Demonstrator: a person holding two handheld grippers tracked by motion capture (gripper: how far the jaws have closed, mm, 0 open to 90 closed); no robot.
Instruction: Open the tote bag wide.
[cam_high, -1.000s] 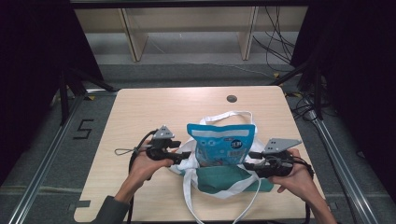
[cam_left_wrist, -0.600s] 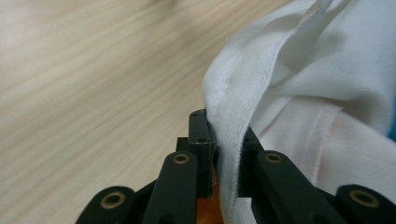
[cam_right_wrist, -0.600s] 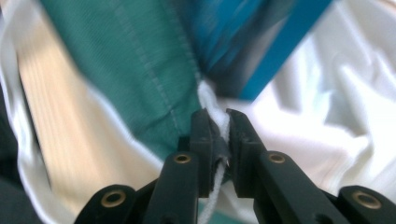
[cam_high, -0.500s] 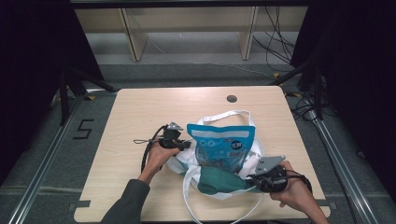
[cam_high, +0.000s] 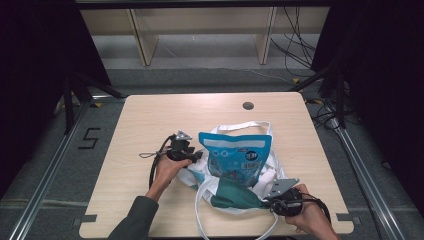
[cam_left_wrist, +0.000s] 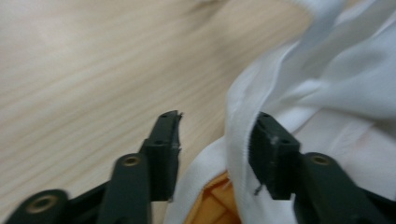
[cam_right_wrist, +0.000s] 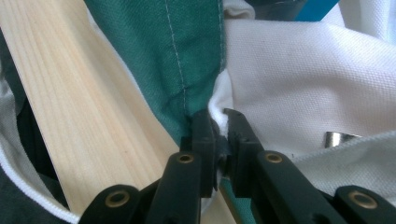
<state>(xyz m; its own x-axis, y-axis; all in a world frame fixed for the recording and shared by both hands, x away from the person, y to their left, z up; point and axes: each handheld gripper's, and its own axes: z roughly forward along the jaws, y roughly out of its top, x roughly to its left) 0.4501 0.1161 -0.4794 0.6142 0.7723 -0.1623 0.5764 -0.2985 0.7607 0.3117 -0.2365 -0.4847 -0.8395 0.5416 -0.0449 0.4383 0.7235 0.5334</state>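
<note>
Tote bag (cam_high: 235, 192), white w/ green panel, lies crumpled at table (cam_high: 150, 115) near-centre, blue snack pouch (cam_high: 235, 152) standing in its mouth, pouch top pointing away from person. Long axis unclear; straps trail to near edge. L gripper (cam_high: 199, 156) just reopened, jaws half apart, white hem (cam_left_wrist: 240, 140) between, touching one pad. R gripper (cam_high: 267, 204) pinched tight on bag's seam (cam_right_wrist: 219, 112) near R front edge. Far half of table free.

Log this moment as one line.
left gripper: open, jaws just opening, white bag edge between | right gripper: shut on tote bag | blue pouch: on bag
</note>
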